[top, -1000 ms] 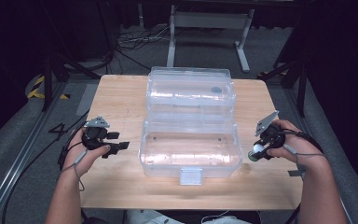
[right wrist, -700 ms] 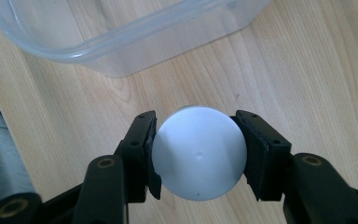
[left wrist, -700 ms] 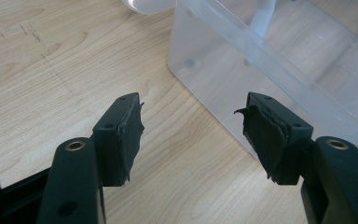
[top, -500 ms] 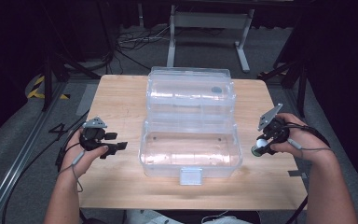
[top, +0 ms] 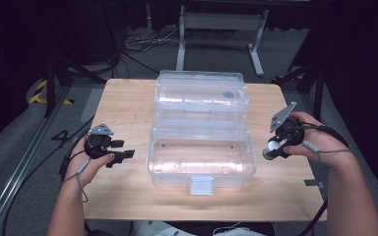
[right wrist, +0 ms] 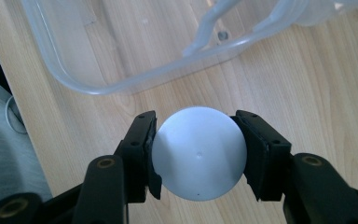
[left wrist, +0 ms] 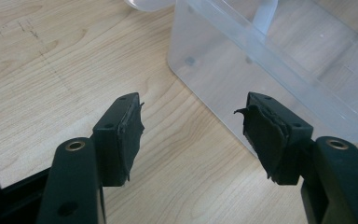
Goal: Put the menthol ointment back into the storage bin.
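The right hand-held gripper (right wrist: 196, 140) clamps a pale round ball (right wrist: 198, 153) between its two black pads, one pressed on each side. In the high view the ball (top: 272, 145) hangs above the wooden surface (top: 128, 103), just beside the right end of the clear plastic box (top: 202, 157), which stands open with its lid back. The left hand-held gripper (left wrist: 191, 126) hovers near the box's left end, jaws apart with nothing between them.

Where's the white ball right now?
The white ball sits clamped in the right gripper, above the wooden table at the high view's right, beside the open clear box.
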`<state>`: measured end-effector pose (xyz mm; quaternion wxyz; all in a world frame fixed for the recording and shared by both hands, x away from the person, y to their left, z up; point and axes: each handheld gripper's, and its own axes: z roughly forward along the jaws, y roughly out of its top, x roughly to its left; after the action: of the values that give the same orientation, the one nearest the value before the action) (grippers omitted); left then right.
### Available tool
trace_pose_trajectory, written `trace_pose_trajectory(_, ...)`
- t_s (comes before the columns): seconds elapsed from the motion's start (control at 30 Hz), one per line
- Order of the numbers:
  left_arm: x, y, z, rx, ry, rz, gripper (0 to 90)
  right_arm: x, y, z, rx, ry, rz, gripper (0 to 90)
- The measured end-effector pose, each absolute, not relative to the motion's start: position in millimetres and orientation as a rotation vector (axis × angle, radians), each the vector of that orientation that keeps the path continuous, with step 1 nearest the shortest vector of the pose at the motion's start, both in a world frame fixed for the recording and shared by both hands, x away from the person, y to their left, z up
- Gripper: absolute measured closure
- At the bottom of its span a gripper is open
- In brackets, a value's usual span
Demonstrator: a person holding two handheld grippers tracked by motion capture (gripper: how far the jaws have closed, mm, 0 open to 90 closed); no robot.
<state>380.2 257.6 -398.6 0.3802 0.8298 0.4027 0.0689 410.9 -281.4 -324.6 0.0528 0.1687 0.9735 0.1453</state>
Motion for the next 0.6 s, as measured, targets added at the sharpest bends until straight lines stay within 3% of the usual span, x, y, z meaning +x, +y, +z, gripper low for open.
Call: trace_pose_trajectory(0.6,381.0,256.5,-400.9,2.121,1.035,0.163,37.6,404.4,-255.8,-304.9,0.467,2.977,0.486,50.6)
